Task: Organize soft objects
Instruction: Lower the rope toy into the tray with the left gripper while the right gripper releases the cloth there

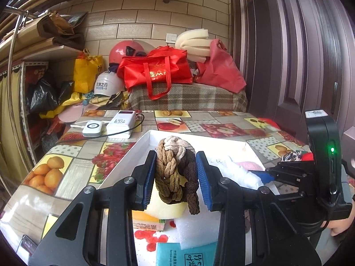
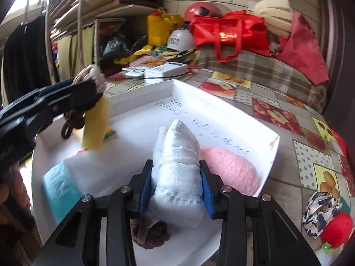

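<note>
Blue pads of my left gripper (image 1: 175,177) squeeze a bundle of brown and tan hair ties (image 1: 175,173), low in the middle of the frame, above the white tray (image 1: 142,141). My right gripper (image 2: 176,186) squeezes a rolled white cloth (image 2: 177,177) at the bottom middle. Just right of it, a pink fluffy thing (image 2: 233,168) lies in the tray. Below the cloth sits a dark brown hair tie (image 2: 150,235).

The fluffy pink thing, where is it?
In the right wrist view, the fluffy pink pom-pom lies in the shallow white tray, near its right wall, just right of the rolled white cloth gripped by the right tongs.
</note>
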Demonstrator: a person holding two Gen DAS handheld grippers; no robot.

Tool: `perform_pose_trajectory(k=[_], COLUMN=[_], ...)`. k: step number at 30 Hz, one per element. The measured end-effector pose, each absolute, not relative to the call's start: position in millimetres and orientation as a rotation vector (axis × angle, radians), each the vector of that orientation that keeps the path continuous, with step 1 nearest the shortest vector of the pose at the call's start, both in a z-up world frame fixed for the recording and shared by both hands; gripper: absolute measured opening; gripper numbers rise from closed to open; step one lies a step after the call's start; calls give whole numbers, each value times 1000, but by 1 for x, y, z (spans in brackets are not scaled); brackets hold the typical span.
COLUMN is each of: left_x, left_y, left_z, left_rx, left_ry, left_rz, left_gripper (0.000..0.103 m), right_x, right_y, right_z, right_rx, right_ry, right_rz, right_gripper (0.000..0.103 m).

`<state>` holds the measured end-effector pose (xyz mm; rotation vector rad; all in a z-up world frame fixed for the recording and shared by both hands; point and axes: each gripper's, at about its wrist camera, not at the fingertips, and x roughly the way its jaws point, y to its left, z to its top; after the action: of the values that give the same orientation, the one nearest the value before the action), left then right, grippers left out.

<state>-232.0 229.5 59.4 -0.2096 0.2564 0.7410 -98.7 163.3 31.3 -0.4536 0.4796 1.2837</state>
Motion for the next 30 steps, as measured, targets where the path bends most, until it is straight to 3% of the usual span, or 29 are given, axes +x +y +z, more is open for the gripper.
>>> perform_pose_trajectory(k=[6, 8, 10, 11, 12, 13, 15, 17, 30], left_x=[-234, -236, -236, -236, -236, -237, -238, -240, -251], left_y=[229, 228, 228, 228, 228, 226, 226, 227, 228], left_z=[61, 61, 61, 61, 62, 62, 63, 62, 61], left_rx=[-199, -199, -197, -193, -187, -178, -171, -172, -190], left_ry=[229, 218, 217, 217, 216, 213, 204, 198, 174], left_rz=[769, 780, 791, 805, 822, 846, 865, 887, 923], left_gripper=[36, 43, 58, 79, 98, 103, 103, 103, 103], right_x=[-107, -111, -113, -114, -115, -115, -113, -110, -102], right_y=[154, 151, 149, 147, 146, 146, 143, 141, 125], right_z=[37, 39, 42, 43, 43, 44, 45, 46, 51], right_rx=[-431, -429, -420, -415, -410, -406, -389, -367, -258], right_ry=[426, 397, 366, 354, 345, 340, 334, 334, 314], right_rz=[1288, 1287, 1285, 1285, 1282, 1276, 1258, 1249, 1199], right_gripper=[39, 41, 42, 42, 49, 72, 97, 102, 103])
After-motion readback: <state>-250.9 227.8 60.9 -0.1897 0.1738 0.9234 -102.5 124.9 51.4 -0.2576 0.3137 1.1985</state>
